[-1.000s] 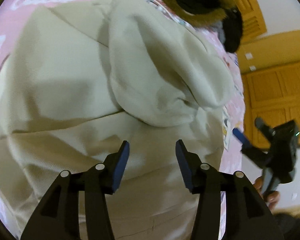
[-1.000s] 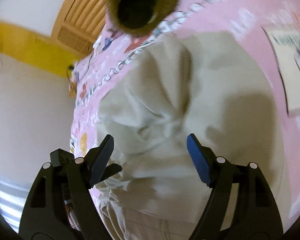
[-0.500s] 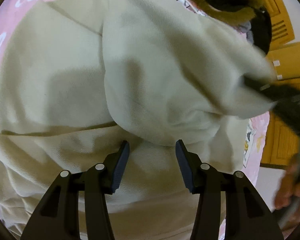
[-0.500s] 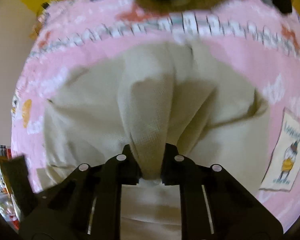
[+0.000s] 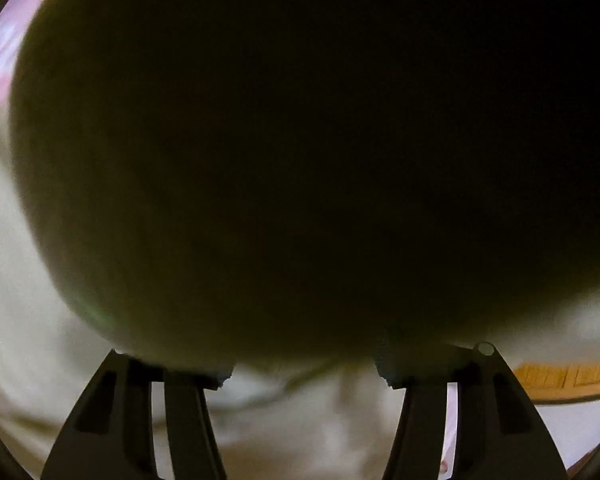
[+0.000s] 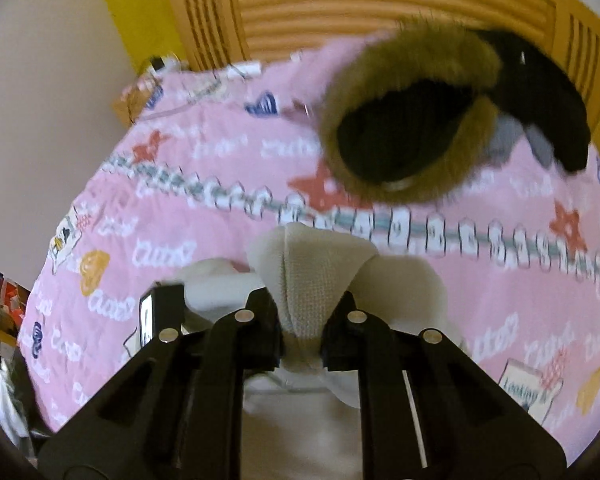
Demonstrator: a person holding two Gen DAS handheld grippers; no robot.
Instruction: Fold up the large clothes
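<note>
While the right gripper (image 6: 302, 336) clenches the cream garment (image 6: 304, 280), the left gripper (image 5: 304, 372) gapes under draped cloth.

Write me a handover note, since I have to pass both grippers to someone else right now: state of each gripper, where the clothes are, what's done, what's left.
Right gripper: shut on a bunch of the cream garment, lifted above the pink bedspread.
Left gripper: jaws apart, holding nothing; cream cloth drapes over its camera and darkens most of its view.
Fur-trimmed black jacket lies unfolded near the headboard.
Done: cloth gripped and raised.
Left: lay the fold down, finish the garment, likely the jacket too.
</note>
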